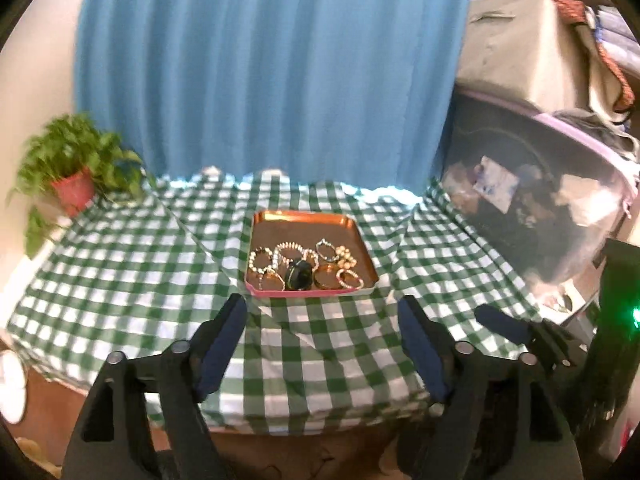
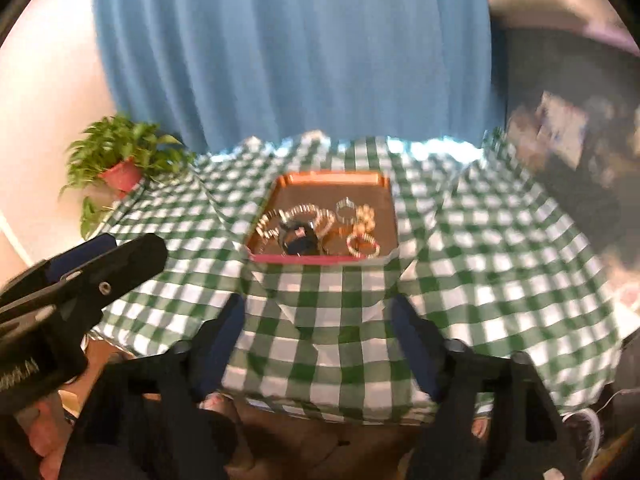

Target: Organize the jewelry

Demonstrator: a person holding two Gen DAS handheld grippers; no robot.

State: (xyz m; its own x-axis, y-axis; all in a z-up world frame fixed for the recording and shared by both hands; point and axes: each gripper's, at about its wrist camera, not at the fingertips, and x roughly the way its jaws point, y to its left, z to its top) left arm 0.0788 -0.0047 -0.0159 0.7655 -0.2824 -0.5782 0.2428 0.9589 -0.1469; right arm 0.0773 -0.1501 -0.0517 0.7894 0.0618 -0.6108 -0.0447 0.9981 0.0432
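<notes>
A copper tray (image 1: 304, 220) sits mid-table on the green checked cloth and also shows in the right wrist view (image 2: 332, 184). In its near half lie several bracelets and rings: a beaded bracelet (image 1: 290, 252), a black band (image 1: 299, 275), a gold bangle (image 1: 327, 276), a beaded ring (image 1: 349, 279) and a pearl cluster (image 1: 346, 257). My left gripper (image 1: 322, 312) is open and empty, just short of the tray's near rim. My right gripper (image 2: 316, 312) is open and empty, also short of the tray. The left gripper's finger (image 2: 120, 260) crosses the right view's left side.
A potted plant (image 1: 74, 184) stands at the far left corner of the table. A blue curtain (image 1: 264, 64) hangs behind. A dark bin with clutter and a box (image 1: 532, 184) crowds the right side. The checked cloth (image 1: 120, 264) drapes over the front edge.
</notes>
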